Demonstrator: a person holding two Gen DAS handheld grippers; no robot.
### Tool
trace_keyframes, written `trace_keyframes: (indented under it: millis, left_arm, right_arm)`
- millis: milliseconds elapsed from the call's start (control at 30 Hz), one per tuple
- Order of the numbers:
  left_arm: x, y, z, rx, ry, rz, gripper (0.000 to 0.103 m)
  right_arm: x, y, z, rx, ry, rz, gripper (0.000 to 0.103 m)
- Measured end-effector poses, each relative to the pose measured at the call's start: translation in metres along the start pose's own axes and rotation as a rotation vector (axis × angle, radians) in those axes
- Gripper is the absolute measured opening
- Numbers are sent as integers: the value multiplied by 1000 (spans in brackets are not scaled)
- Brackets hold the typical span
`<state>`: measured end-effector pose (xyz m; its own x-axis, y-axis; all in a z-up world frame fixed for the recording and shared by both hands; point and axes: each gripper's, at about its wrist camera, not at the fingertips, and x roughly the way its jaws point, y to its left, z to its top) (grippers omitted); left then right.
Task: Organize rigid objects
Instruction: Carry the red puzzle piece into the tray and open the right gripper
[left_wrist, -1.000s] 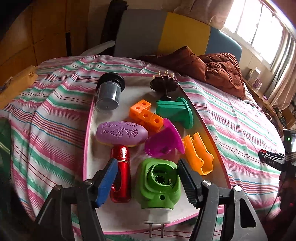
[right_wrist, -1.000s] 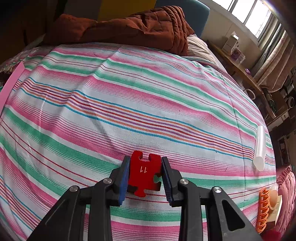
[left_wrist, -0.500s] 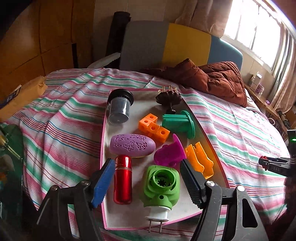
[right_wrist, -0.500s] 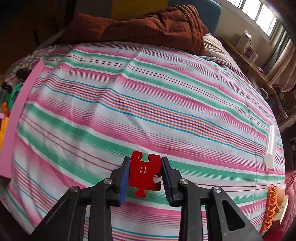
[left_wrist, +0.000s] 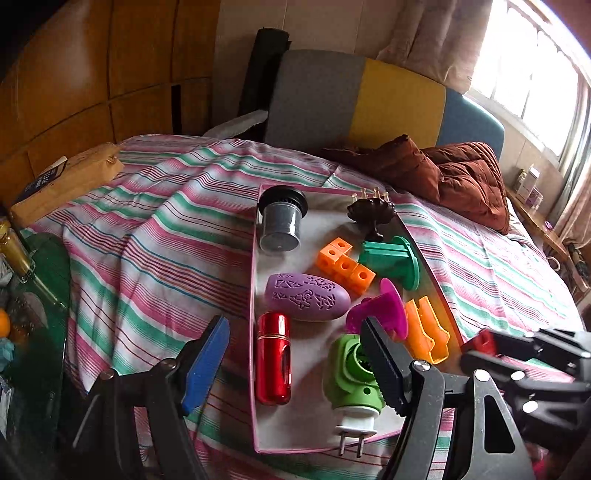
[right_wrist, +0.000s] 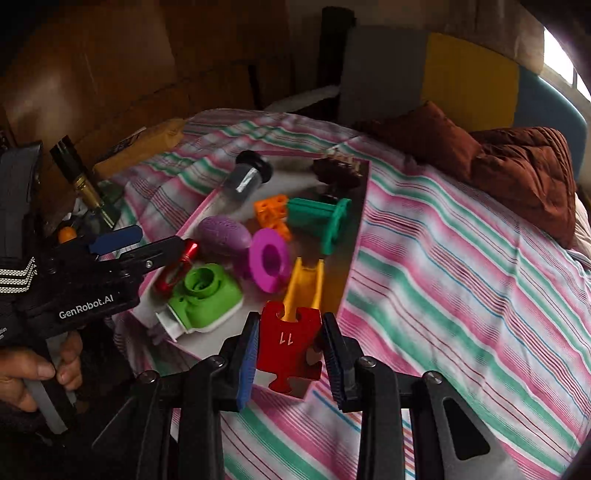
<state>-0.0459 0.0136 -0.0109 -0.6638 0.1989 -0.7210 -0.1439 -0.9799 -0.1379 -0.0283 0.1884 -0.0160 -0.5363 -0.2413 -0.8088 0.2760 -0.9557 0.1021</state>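
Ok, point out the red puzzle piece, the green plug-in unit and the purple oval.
red puzzle piece (right_wrist: 286, 341), right wrist view, its numbered face
green plug-in unit (left_wrist: 351, 384), left wrist view, green housing
purple oval (left_wrist: 306, 297), left wrist view, patterned top

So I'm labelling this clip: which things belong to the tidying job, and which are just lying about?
Job: red puzzle piece in right gripper; pink-rimmed tray; green plug; red cylinder; purple oval; orange blocks.
Lying about: brown jacket; striped bedspread; headboard.
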Motion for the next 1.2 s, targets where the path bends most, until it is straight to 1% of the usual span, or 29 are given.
trace_keyframes:
  millis: [167,233,300,333,400,500,633,700,833,900,1033,1133,1200]
  left_arm:
    - [0,6,-1,-11,-3,9,74]
    - [0,8,-2,-17,-2,11,75]
    - [1,9,-3,-17,-1,16,77]
    - [2,9,-3,-17,0,19,77]
    - [3,10,-3,-16,3,19,77]
    - [2,9,-3,-10,-1,25,79]
    - [-2,5,-4,6,-15,39,85]
    - [-4,2,-4,13,-22,39,85]
    - [-11,-4,-5,22,-33,47,90]
    - [-15,-7,-6,26,-38,54,94]
    - [-24,-11,-9,22,-49,59,103]
    - [-30,-13,-12,19,-48,81,103]
    - [-33,-15,-14,28,-55,89,103]
  right_arm:
    - [36,15,5,-4,39,10,32]
    - [49,16,3,1,52,-19,32]
    - [61,10,2,24,63,-67,32]
    - [65,6,2,41,67,-67,32]
    - [66,3,2,56,45,-61,32]
    - [68,3,2,57,52,-66,34]
    - [60,3,2,77,38,-67,35]
    - [52,4,2,86,8,-68,35]
    - [33,6,-3,109,-51,-99,39]
    - [25,6,-6,128,-78,-130,40]
    - [10,8,-10,157,-122,-224,42]
    - [2,6,-10,171,-136,-289,42]
    - [-1,3,-10,184,-141,-295,42]
